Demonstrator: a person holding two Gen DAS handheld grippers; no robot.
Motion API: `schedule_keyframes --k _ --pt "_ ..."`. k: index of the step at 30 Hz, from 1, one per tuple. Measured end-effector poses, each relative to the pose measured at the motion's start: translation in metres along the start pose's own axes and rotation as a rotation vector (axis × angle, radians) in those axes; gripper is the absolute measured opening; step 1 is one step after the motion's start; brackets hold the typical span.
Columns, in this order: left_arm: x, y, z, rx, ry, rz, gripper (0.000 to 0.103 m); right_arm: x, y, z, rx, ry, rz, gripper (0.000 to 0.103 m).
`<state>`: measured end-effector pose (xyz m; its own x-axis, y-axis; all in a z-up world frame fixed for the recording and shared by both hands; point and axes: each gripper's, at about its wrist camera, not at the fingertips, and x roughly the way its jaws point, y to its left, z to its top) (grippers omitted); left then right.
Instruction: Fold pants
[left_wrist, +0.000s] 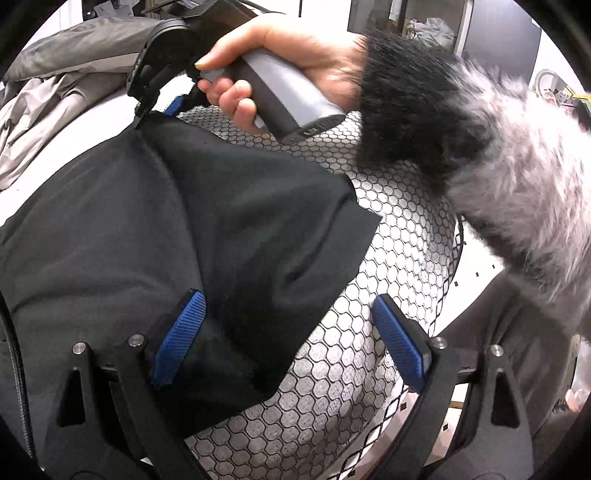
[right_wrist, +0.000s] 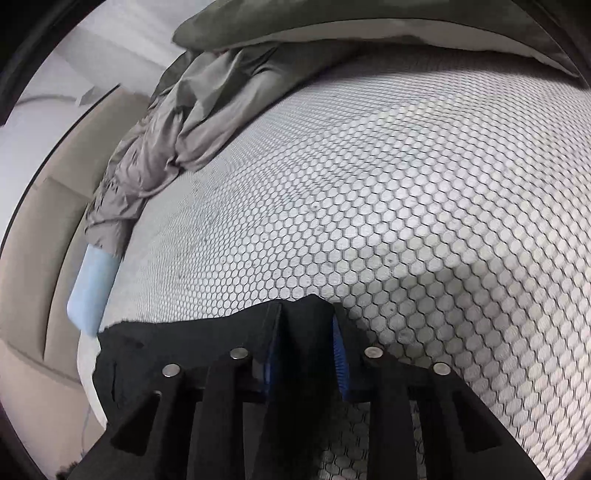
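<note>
Jaws of our left gripper (left_wrist: 291, 341) are standing wide apart over the black pants (left_wrist: 177, 236), one blue pad resting on the cloth, nothing clamped. Our right gripper (right_wrist: 304, 354) is pinching an edge of the pants between nearly closed jaws, and we are carrying it across the honeycomb mat (right_wrist: 406, 184), where the pants are lying. We are judging this to be a fold in progress; next we are needing to lay that edge down squarely and then release it.
</note>
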<state>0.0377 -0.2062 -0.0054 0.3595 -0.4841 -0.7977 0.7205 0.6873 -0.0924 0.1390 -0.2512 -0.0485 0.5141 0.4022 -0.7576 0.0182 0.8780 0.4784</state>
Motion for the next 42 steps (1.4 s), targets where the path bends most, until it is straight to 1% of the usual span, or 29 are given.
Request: schedule_keyframes --k 1,3,4,6,8,9,11,12,16,18,20,23,26,28,29,30,31,32,34,38,42 --pt "-0.003 0.001 0.001 -0.003 -0.005 -0.008 0.090 0.003 0.003 0.001 0.016 0.007 0.005 0.028" --pt "-0.013 0.009 0.002 -0.036 -0.024 -0.043 0.090 -0.005 0.009 -0.017 0.001 0.023 0.016 0.028" --pt "-0.019 0.015 0.002 -0.060 -0.036 -0.063 0.090 -0.013 0.011 -0.032 -0.020 0.035 0.022 0.028" --pt "-0.038 0.030 0.002 -0.126 -0.090 -0.104 0.090 -0.031 0.014 -0.069 -0.066 0.072 0.045 0.028" --pt "-0.060 0.048 0.000 -0.189 -0.164 -0.126 0.090 -0.049 0.016 -0.102 -0.089 0.092 0.074 0.028" --pt "-0.068 0.056 -0.001 -0.213 -0.195 -0.125 0.090 -0.058 0.017 -0.117 -0.090 0.089 0.075 0.028" --pt "-0.083 0.075 -0.005 -0.278 -0.249 -0.094 0.090 -0.077 0.021 -0.144 -0.123 0.063 0.061 0.027" --pt "-0.087 0.084 -0.006 -0.301 -0.261 -0.079 0.090 -0.084 0.024 -0.157 -0.142 0.057 0.050 0.025" --pt "-0.091 0.108 -0.013 -0.373 -0.273 -0.030 0.090 -0.102 0.031 -0.200 -0.197 0.064 0.034 0.024" --pt "-0.087 0.112 -0.015 -0.384 -0.262 -0.022 0.090 -0.110 0.034 -0.219 -0.247 0.057 -0.012 0.024" --pt "-0.079 0.107 -0.014 -0.379 -0.250 -0.019 0.090 -0.112 0.040 -0.229 -0.287 0.073 -0.042 0.024" --pt "-0.061 0.083 -0.004 -0.331 -0.224 -0.013 0.090 -0.122 0.048 -0.229 -0.304 0.056 -0.035 0.025" --pt "-0.035 0.054 0.008 -0.259 -0.182 0.005 0.090 -0.144 0.042 -0.217 -0.254 -0.023 0.026 0.028" --pt "-0.016 0.031 0.010 -0.170 -0.124 0.061 0.090 -0.145 0.038 -0.207 -0.234 -0.035 0.027 0.033" --pt "-0.004 0.019 0.010 -0.112 -0.083 0.095 0.090 -0.140 0.038 -0.200 -0.231 -0.024 0.020 0.034" --pt "0.004 0.011 0.009 -0.076 -0.057 0.125 0.090 -0.134 0.038 -0.197 -0.227 -0.007 0.022 0.035" --pt "0.012 0.003 0.007 -0.042 -0.040 0.159 0.090 -0.126 0.039 -0.194 -0.229 0.023 0.028 0.037" --pt "0.016 -0.001 0.005 -0.026 -0.038 0.178 0.090 -0.112 0.042 -0.191 -0.246 0.065 0.027 0.039" --pt "0.019 -0.004 0.003 -0.022 -0.035 0.183 0.091 -0.091 0.044 -0.187 -0.261 0.113 0.003 0.040" --pt "0.024 0.003 0.003 -0.042 -0.021 0.139 0.091 -0.066 0.042 -0.157 -0.275 0.132 -0.007 0.040" --pt "0.026 0.006 0.006 -0.039 -0.013 0.130 0.091 -0.043 0.039 -0.120 -0.271 0.132 -0.020 0.038"
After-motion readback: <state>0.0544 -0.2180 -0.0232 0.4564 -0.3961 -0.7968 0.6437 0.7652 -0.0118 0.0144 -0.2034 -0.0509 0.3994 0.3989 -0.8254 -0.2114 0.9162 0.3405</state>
